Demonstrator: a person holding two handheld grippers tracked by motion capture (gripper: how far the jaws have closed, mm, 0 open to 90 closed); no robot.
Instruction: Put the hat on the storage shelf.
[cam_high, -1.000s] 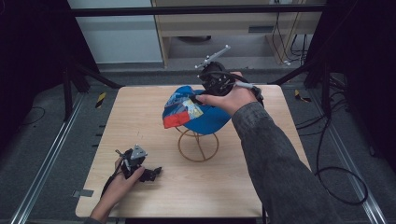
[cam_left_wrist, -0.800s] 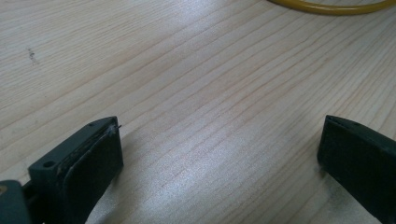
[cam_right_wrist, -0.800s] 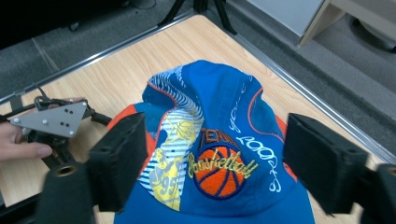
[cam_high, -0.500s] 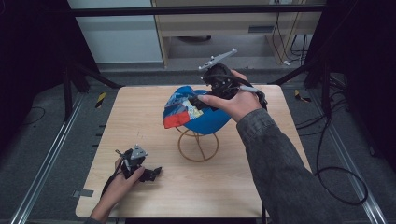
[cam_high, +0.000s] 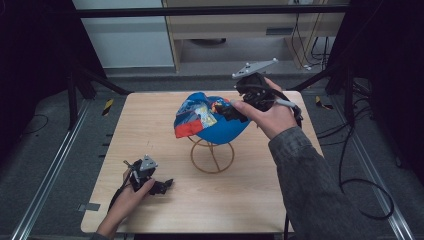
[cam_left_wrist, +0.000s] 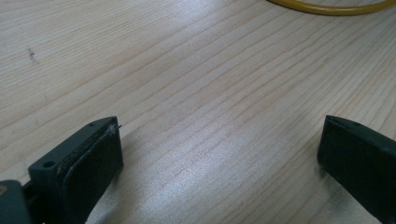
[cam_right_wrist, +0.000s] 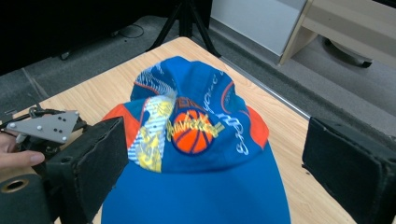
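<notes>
A blue cap (cam_high: 207, 120) with orange panels and a basketball print (cam_right_wrist: 192, 135) sits on a yellow wire stand (cam_high: 212, 156) in the middle of the wooden table (cam_high: 280, 200). My right gripper (cam_high: 227, 111) hovers at the cap's right side, pointing left over its brim. Its jaws have just been opening and stand wide (cam_right_wrist: 215, 158), with the blue brim below the gap and neither pad touching it. My left gripper (cam_high: 165, 186) rests low on the table near the front left, open (cam_left_wrist: 219, 154), with bare wood between its jaws. The stand's ring (cam_left_wrist: 327, 8) lies ahead of it.
The table's edges drop to a dark floor with metal rails (cam_high: 45, 190) at the left and cables (cam_high: 360, 170) at the right. A wooden shelf unit (cam_high: 240, 30) stands behind the table. Tripod legs (cam_high: 85, 80) rise at the back corners.
My right gripper has drifted right, away from the cap's crown, and its jaws have spread. The cap stays on the stand. The left hand has not moved.
</notes>
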